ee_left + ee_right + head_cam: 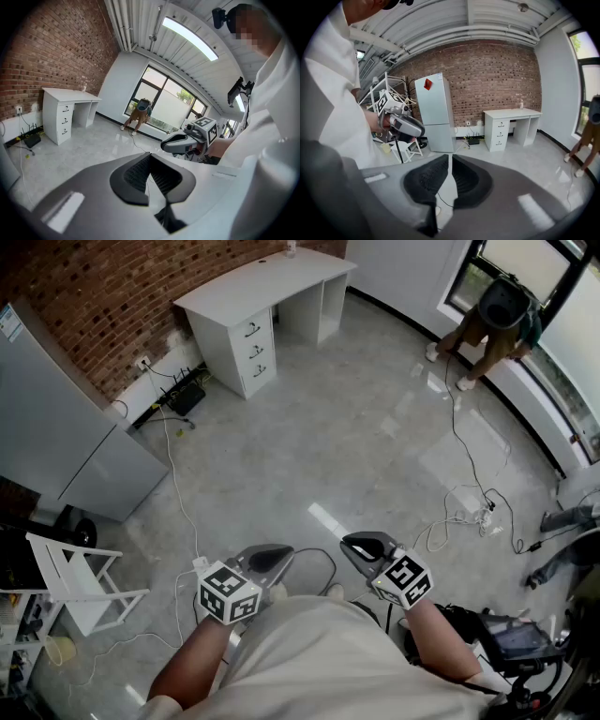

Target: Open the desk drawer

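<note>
The white desk [267,282] stands far off against the brick wall, with its stack of three drawers [253,350] on the left end, all closed. It also shows small in the left gripper view, drawers [65,121], and in the right gripper view, drawers [501,133]. Both grippers are held close to the person's body, several steps from the desk. The left gripper [267,559] [150,173] has its pads together and holds nothing. The right gripper [364,546] [450,176] is likewise shut and empty. Each gripper shows in the other's view: right gripper [180,142], left gripper [407,125].
A grey refrigerator [66,442] stands left of the desk. A white folding chair [75,582] is at the near left. Cables [469,512] trail over the polished floor at right, and a white cable [173,474] at left. Another person [492,324] bends by the window.
</note>
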Demonstrator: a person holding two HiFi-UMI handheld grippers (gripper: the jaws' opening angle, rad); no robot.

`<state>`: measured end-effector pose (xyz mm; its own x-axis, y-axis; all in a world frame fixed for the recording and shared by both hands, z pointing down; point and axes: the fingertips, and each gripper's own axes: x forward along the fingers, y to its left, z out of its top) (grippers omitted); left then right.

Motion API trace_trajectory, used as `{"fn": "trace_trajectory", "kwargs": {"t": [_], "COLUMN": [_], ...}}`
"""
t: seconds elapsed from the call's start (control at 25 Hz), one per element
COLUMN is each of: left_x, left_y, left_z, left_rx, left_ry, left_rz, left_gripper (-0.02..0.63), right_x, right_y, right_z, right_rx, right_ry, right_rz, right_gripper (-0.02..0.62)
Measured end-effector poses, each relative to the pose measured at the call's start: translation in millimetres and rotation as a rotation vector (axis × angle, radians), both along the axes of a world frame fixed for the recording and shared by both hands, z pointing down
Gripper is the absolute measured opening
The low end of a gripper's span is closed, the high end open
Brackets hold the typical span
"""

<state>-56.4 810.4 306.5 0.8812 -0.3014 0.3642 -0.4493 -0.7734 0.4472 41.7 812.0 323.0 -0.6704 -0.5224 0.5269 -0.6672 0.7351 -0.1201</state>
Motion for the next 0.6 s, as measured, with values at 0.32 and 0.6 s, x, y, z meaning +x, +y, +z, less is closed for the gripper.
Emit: {"fn": "trace_trajectory", "kwargs": {"t": [0.32, 0.6], "left_x": [-71.7, -72.5], "left_y": [-30.1, -80.1], "left_z": [15.6, 38.4], "left_rx": [-0.037, -0.071], "left_ry": [0.029, 0.026], "left_rz": [0.008, -0.029], "left_gripper": [0.003, 0.003], "right_x": [-78.4, -77.6], "right_y": [-32.3, -79.9], "right_z": [26.4, 49.3], "right_rx": [-0.024, -0.035], "right_ry": [0.016, 0.074], "right_rz": [-0.021, -0.094], "right_gripper": [0.025, 0.024]}}
